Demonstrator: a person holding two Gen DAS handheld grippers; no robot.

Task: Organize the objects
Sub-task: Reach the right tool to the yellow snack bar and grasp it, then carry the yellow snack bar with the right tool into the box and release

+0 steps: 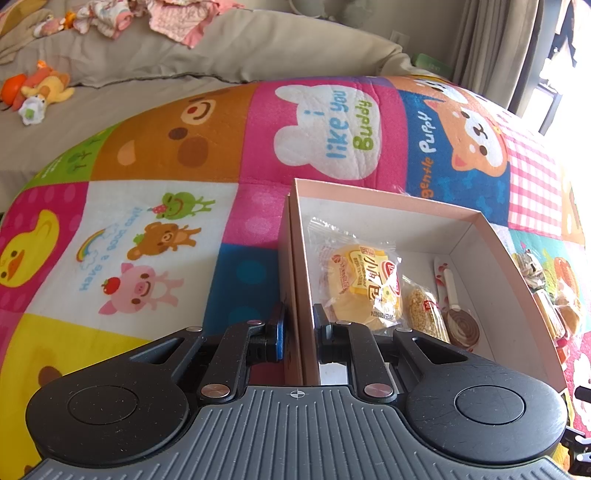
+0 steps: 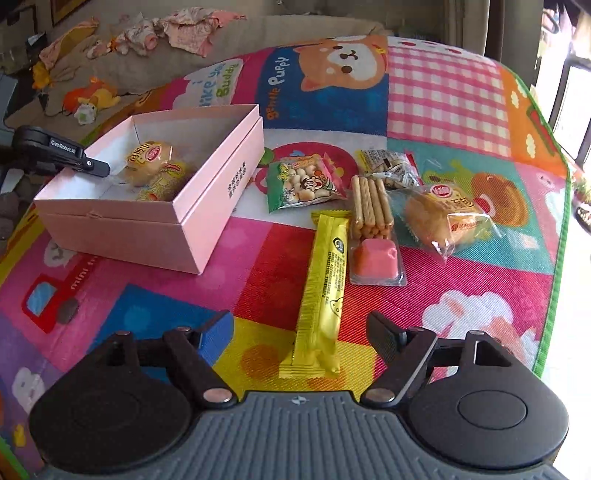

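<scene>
A pink open box (image 2: 207,206) stands on the colourful play mat; it also shows in the left wrist view (image 1: 369,195). Inside lie a wrapped bun (image 1: 364,282), a small grain snack (image 1: 424,312) and a swirl lollipop (image 1: 460,321). My left gripper (image 1: 299,325) is shut on the box's near wall, one finger outside, one inside; it shows at the box's left edge in the right wrist view (image 2: 74,160). My right gripper (image 2: 301,332) is open, its fingers either side of the near end of a long yellow snack bar (image 2: 323,291).
On the mat right of the box lie a green-and-red snack bag (image 2: 303,182), a biscuit-stick pack with pink dip (image 2: 373,236), a wrapped bun (image 2: 448,219) and a small packet (image 2: 388,162). Plush toys (image 1: 37,90) and clothes (image 2: 184,31) lie on the beige bedding behind.
</scene>
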